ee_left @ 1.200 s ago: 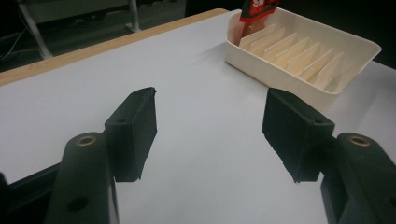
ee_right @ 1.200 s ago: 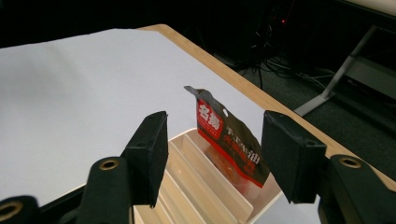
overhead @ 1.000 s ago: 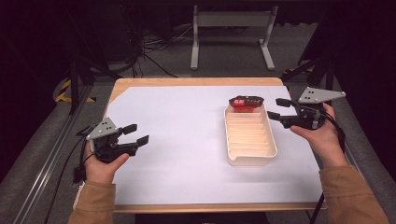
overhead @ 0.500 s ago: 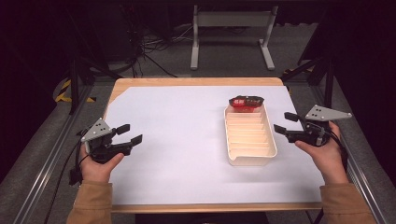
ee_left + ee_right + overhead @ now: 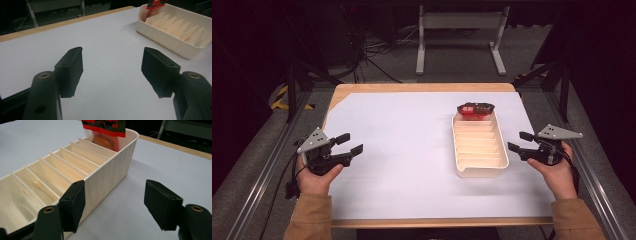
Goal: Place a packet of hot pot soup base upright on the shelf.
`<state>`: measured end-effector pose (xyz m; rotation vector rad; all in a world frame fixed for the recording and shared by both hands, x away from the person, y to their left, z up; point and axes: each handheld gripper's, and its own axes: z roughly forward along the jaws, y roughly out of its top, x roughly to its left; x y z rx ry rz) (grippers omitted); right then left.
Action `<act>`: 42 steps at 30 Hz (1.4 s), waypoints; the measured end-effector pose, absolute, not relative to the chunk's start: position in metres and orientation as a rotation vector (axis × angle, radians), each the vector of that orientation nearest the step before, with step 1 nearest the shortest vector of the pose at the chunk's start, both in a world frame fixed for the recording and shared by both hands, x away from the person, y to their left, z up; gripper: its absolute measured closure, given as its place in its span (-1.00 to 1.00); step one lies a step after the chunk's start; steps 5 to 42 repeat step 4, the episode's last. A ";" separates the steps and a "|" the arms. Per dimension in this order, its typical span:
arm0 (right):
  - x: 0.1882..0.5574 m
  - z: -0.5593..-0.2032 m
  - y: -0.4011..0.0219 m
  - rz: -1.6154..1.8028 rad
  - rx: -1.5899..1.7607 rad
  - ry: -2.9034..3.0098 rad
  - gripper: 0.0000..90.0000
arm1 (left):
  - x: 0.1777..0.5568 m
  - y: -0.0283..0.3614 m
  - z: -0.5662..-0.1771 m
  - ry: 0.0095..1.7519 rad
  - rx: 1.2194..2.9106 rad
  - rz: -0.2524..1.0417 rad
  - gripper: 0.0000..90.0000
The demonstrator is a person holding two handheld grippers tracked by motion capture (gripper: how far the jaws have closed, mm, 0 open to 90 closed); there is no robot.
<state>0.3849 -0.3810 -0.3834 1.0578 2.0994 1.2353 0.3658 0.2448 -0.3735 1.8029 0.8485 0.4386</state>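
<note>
Both the left hand-held gripper (image 5: 349, 144) and right hand-held gripper (image 5: 519, 141) gape wide, empty, above the tabletop (image 5: 402, 130)—the red packet (image 5: 475, 109), upright in the slotted tray's (image 5: 482, 167) far compartment, looks light, crinkly, best pinched by its top edge.

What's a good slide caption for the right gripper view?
Open right claw beside a cream slotted tray, a red packet in its far slot.

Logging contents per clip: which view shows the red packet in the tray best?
The right gripper view: the red packet is close and upright in the end slot of the tray, with something orange inside. The high view shows it small, at the tray's far end. The left gripper view catches its lower part at the top edge.
</note>
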 end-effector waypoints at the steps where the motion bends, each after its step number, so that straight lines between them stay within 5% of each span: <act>1: 0.384 -0.383 -0.382 1.241 1.058 2.092 -0.26 | 0.366 0.244 -0.374 0.851 1.802 0.433 -0.23; 42: 0.383 -0.382 -0.383 1.257 1.054 2.078 -0.27 | 0.366 0.244 -0.374 0.851 1.802 0.433 -0.23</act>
